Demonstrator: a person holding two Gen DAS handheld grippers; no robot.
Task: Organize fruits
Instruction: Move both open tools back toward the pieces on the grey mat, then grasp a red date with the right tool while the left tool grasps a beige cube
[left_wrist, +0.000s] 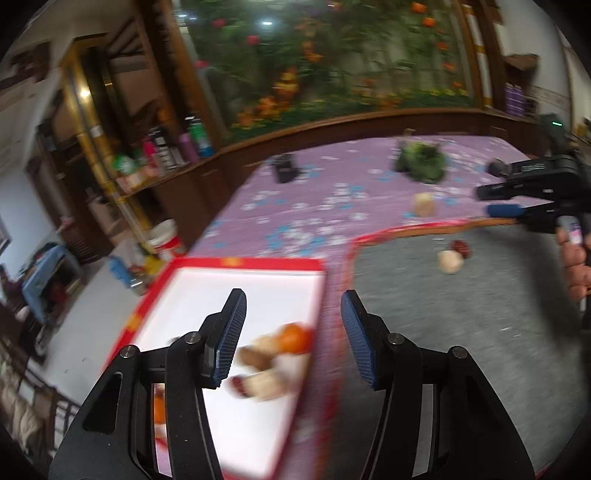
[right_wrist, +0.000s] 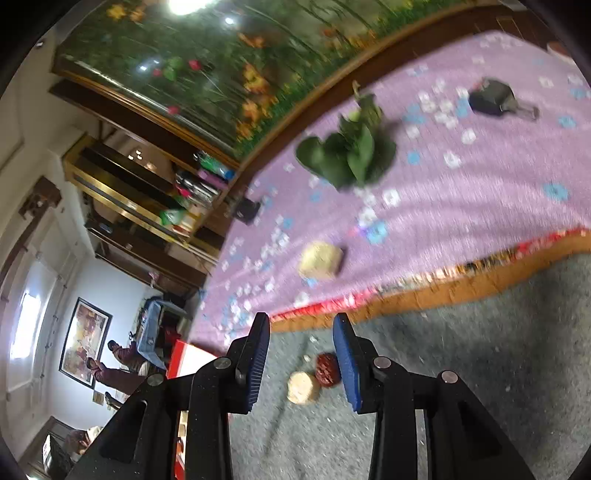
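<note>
The right hand-held gripper (right_wrist: 301, 363) hangs wide open and empty above the red date (right_wrist: 328, 369) and pale fruit (right_wrist: 303, 387) on the grey mat (right_wrist: 480, 369); the left hand-held gripper (left_wrist: 293, 336), also open and empty, hovers beside the red box (left_wrist: 243, 263) of gathered fruit. Next, I'd say, lower and close on the date.

Setting: lived-in home interior. Evidence: purple floral bedspread (right_wrist: 461, 206); large flower mural (left_wrist: 332, 62) in wood frame; wooden shelf of bottles (left_wrist: 166, 155); framed picture (right_wrist: 84, 341) on white wall; seated person (right_wrist: 118, 363) beyond.
</note>
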